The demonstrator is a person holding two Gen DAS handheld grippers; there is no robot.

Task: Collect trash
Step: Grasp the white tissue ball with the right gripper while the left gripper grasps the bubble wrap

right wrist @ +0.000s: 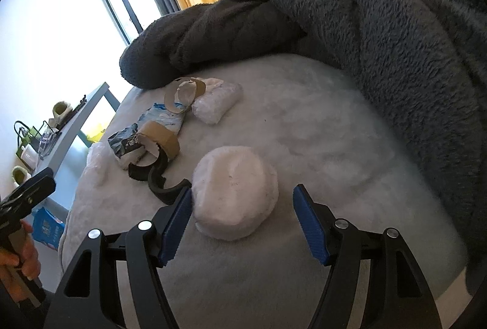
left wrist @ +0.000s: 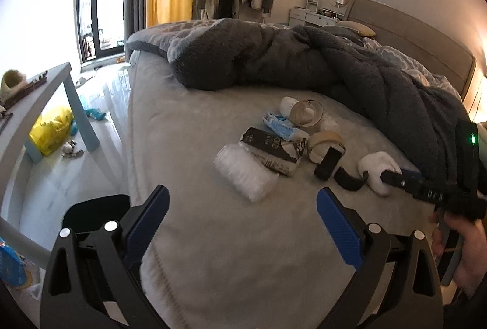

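**Right gripper lines up on the white wad**

Right gripper (right wrist: 242, 218) hovers low over the bed (right wrist: 334, 146), jaws spread wide, white wad (right wrist: 236, 192) sitting between the blue pads (right wrist: 176, 225), left pad just beside it, no squeeze. Left gripper (left wrist: 242, 222) hangs back w/ jaws spread too, nothing in them. Beyond the wad: black curved scrap (right wrist: 161, 186), tape roll (right wrist: 161, 142), torn wrapper (right wrist: 124, 143), blue packet (right wrist: 161, 119). Grey blanket (right wrist: 380, 34) bunched behind it.

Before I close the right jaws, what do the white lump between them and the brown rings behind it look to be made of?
White lump: soft, matte, fuzzy-edged, probably wadded tissue or cotton; it should squash. Brown rings: thin, dull tan bands with white torn lining, likely cardboard tape cores. The curved black pieces look like rigid matte plastic or rubber; I can't tell which.
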